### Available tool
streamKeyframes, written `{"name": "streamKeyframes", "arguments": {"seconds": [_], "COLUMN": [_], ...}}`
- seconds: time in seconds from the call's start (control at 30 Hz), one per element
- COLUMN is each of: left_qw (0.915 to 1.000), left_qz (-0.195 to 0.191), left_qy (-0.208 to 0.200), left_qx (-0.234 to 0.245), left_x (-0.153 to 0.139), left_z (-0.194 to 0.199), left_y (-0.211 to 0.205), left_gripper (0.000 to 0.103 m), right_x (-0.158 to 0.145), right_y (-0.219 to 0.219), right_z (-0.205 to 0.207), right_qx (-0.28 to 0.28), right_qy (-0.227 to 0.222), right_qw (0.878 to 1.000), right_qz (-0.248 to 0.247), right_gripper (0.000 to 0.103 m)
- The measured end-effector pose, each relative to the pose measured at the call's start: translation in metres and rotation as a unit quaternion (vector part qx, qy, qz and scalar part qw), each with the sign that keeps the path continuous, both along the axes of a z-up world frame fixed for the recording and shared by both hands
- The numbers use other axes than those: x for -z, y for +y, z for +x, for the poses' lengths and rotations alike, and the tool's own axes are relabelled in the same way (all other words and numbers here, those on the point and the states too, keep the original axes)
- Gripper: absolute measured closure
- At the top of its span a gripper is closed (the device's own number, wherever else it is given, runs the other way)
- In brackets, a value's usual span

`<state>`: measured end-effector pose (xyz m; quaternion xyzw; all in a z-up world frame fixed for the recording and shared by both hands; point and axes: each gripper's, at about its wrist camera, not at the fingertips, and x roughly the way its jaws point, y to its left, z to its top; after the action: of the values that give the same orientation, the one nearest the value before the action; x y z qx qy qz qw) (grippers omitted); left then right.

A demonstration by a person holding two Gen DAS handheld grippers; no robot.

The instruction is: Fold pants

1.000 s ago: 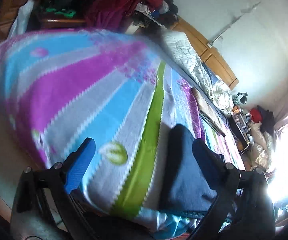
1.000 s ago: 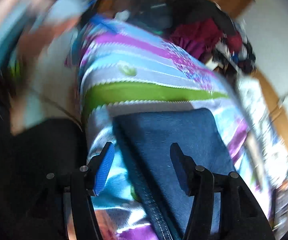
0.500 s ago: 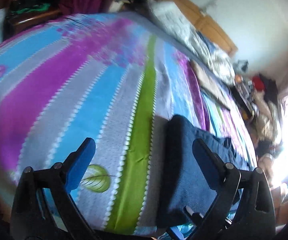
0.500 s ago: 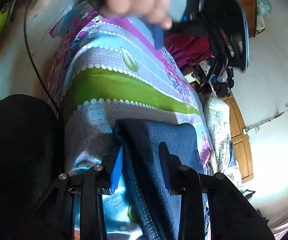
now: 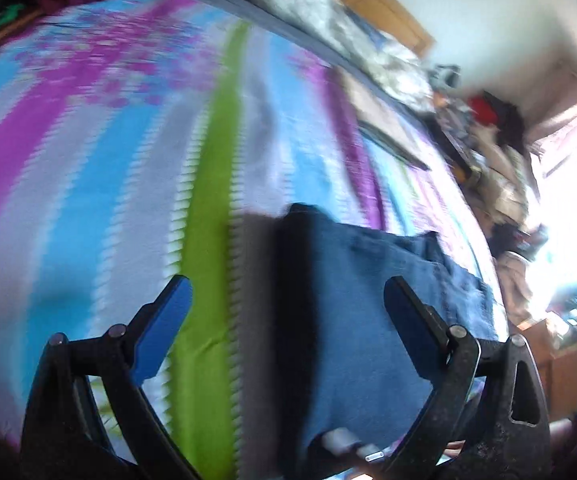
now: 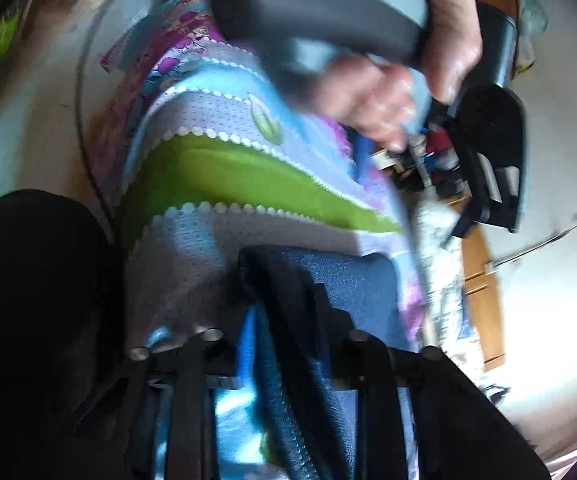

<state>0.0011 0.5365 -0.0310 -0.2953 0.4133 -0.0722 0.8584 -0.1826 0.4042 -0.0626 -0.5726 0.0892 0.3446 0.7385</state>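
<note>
Folded dark-blue denim pants (image 5: 368,304) lie on the striped multicoloured bedsheet (image 5: 88,184), long axis running away. Right gripper (image 6: 288,344) pinched on near fold edge — nearer. Left gripper (image 5: 284,312) spread wide above, straddling the left edge.

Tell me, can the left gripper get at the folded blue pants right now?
Probably yes. The left gripper is open, and the pants lie on the striped bedsheet just ahead, partly between its fingers, with nothing over them.
</note>
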Motion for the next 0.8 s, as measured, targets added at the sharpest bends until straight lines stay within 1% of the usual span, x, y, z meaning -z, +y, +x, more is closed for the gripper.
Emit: {"name": "streamKeyframes", "arguments": {"seconds": [0.07,0.1,0.13,0.17,0.2,0.23,0.27,0.3,0.37,0.4,0.43,0.47,0.5,0.53,0.57,0.63,0.77,0.8], "left_qw": [0.9995,0.9992,0.9987,0.9978,0.9960,0.9942,0.9928,0.9914,0.9905,0.9914,0.9921,0.9930,0.9933,0.9935,0.9930,0.9920,0.9912,0.9917], "left_qz": [-0.010,-0.006,0.000,0.000,-0.015,-0.026,-0.026,-0.015,0.004,0.004,-0.006,-0.022,-0.027,-0.026,-0.023,-0.032,0.002,0.002], "left_qy": [-0.004,-0.002,0.007,0.020,0.030,0.037,0.048,0.058,0.054,0.048,0.048,0.050,0.052,0.058,0.068,0.071,0.074,0.069], "left_qx": [0.029,0.041,0.051,0.063,0.083,0.097,0.107,0.116,0.126,0.122,0.115,0.105,0.099,0.095,0.094,0.099,0.110,0.109], "left_x": [0.001,0.003,0.008,0.014,0.022,0.028,0.034,0.039,0.042,0.041,0.041,0.041,0.042,0.043,0.046,0.047,0.031,0.023], "left_z": [0.020,0.032,0.043,0.053,0.063,0.070,0.076,0.082,0.090,0.094,0.098,0.103,0.105,0.107,0.109,0.109,0.108,0.107], "left_y": [-0.006,-0.010,-0.013,-0.016,-0.020,-0.023,-0.026,-0.032,-0.040,-0.040,-0.037,-0.033,-0.030,-0.027,-0.025,-0.021,-0.031,-0.033], "left_gripper": [0.011,0.011,0.013,0.018,0.021,0.021,0.021,0.021,0.021,0.021,0.022,0.027,0.034,0.059,0.071,0.078,0.084,0.085], "right_x": [-0.008,-0.013,-0.018,-0.025,-0.030,-0.034,-0.039,-0.041,-0.046,-0.048,-0.049,-0.050,-0.052,-0.055,-0.060,-0.068,-0.088,-0.095], "right_y": [-0.002,-0.004,-0.005,-0.007,-0.009,-0.010,-0.013,-0.014,-0.017,-0.019,-0.020,-0.022,-0.023,-0.025,-0.027,-0.031,-0.045,-0.051], "right_z": [0.004,0.005,0.007,0.009,0.009,0.010,0.011,0.012,0.014,0.015,0.016,0.016,0.017,0.019,0.027,0.032,0.037,0.038], "right_qx": [0.003,0.004,0.005,0.008,0.009,0.009,0.010,0.011,0.010,0.010,0.011,0.012,0.012,0.015,0.016,0.020,0.024,0.025], "right_qy": [0.021,0.028,0.033,0.040,0.043,0.045,0.051,0.055,0.062,0.068,0.074,0.078,0.081,0.084,0.092,0.104,0.122,0.127], "right_qw": [1.000,0.999,0.999,0.999,0.998,0.998,0.998,0.997,0.997,0.996,0.995,0.995,0.994,0.994,0.992,0.990,0.985,0.983], "right_qz": [0.010,0.017,0.024,0.032,0.037,0.041,0.047,0.050,0.055,0.058,0.062,0.065,0.069,0.075,0.081,0.093,0.122,0.134], "right_gripper": [0.082,0.083,0.084,0.084,0.085,0.085,0.085,0.085,0.085,0.085,0.086,0.086,0.086,0.086,0.087,0.087,0.087,0.087]}}
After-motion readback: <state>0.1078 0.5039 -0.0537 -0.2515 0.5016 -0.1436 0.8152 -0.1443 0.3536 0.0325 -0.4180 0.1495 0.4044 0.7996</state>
